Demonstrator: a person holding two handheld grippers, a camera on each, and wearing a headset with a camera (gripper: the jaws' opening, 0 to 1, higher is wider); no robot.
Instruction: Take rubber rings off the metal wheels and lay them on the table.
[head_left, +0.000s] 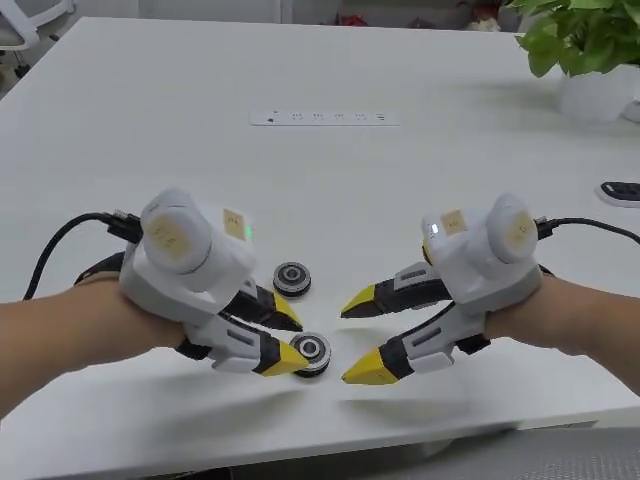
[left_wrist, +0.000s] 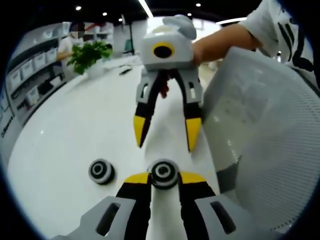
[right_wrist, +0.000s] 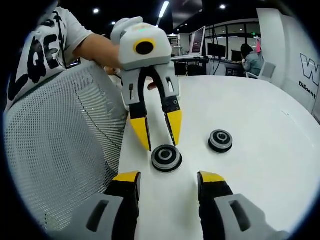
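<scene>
Near the front edge of the smooth white table, the left gripper is set with narrowly parted jaws about the nearer metal wheel, though a true pinch cannot be told. The right gripper is held wide open and empty, and a second wheel lies just behind. The wheels are judged hard, dense and slick, so each black rubber ring, likely soft and stretchy, is best hooked at its outer edge.

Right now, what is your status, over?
Left gripper: jaws flank near wheel, grip unclear. Right gripper open, facing it. Far wheel untouched, rubber rings on both. Nothing in the way.
</scene>
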